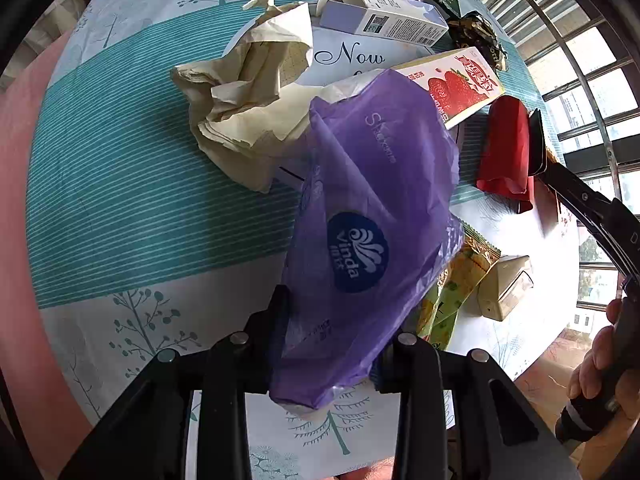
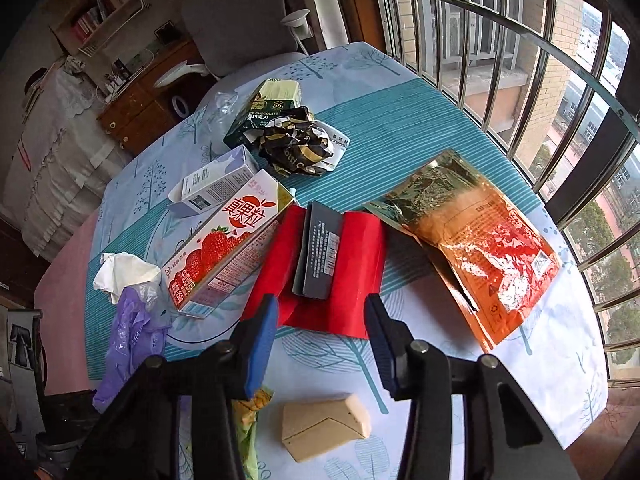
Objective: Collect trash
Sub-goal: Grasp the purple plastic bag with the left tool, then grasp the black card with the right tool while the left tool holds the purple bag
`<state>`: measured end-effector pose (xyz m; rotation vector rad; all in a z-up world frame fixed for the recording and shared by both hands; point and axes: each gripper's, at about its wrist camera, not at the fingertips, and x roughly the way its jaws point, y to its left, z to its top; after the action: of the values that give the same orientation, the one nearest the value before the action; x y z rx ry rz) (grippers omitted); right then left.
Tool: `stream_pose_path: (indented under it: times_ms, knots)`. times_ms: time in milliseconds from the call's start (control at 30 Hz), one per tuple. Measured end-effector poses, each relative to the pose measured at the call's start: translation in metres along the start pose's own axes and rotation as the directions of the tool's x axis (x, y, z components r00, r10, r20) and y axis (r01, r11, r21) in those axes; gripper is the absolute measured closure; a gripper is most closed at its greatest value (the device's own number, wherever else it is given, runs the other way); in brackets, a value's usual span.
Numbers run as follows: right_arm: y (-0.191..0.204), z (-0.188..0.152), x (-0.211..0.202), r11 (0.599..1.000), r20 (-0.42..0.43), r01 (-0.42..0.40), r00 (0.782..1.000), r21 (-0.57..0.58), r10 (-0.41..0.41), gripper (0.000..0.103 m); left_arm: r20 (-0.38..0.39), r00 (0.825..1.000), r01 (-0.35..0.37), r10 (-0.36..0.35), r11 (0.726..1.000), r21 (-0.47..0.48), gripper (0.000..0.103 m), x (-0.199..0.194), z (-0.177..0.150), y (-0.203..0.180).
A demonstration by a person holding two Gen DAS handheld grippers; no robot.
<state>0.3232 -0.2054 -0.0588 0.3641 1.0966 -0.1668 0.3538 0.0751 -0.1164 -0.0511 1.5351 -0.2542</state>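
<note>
My left gripper [image 1: 332, 340] has a purple Vinda plastic bag [image 1: 368, 224] between its fingers and holds it above the table; the bag also shows at the left of the right wrist view [image 2: 132, 340]. My right gripper [image 2: 320, 320] is open, its blue pads just short of a red packet [image 2: 352, 268] with a dark box [image 2: 320, 252] on it. In the left wrist view that gripper [image 1: 536, 140] sits at the red packet [image 1: 504, 148]. A strawberry drink carton [image 2: 224, 252] lies left of the packet.
A crumpled cream paper [image 1: 248, 108], a white-purple box [image 2: 216, 184], a chocolate box [image 2: 272, 108], a crumpled dark wrapper [image 2: 304, 144], an orange foil pouch [image 2: 480, 240], a beige box [image 2: 324, 428] and a green-yellow wrapper [image 1: 456, 288] lie on the tablecloth [image 1: 120, 200]. Window bars [image 2: 540, 60] stand at the right.
</note>
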Motion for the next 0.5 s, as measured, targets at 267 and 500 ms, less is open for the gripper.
stream_pose_path:
  times_ms: [267, 500]
  knots:
    - [0.017, 0.001, 0.025, 0.991, 0.001, 0.102, 0.995, -0.082, -0.102, 0.084, 0.001, 1.0, 0.006, -0.007, 0.998, 0.062, 0.073, 0.0, -0.002, -0.012]
    - [0.028, -0.002, 0.014, 0.964, 0.093, 0.214, 0.975, -0.158, -0.201, 0.099, -0.001, 1.0, 0.011, -0.011, 0.999, 0.052, 0.073, 0.0, 0.005, -0.007]
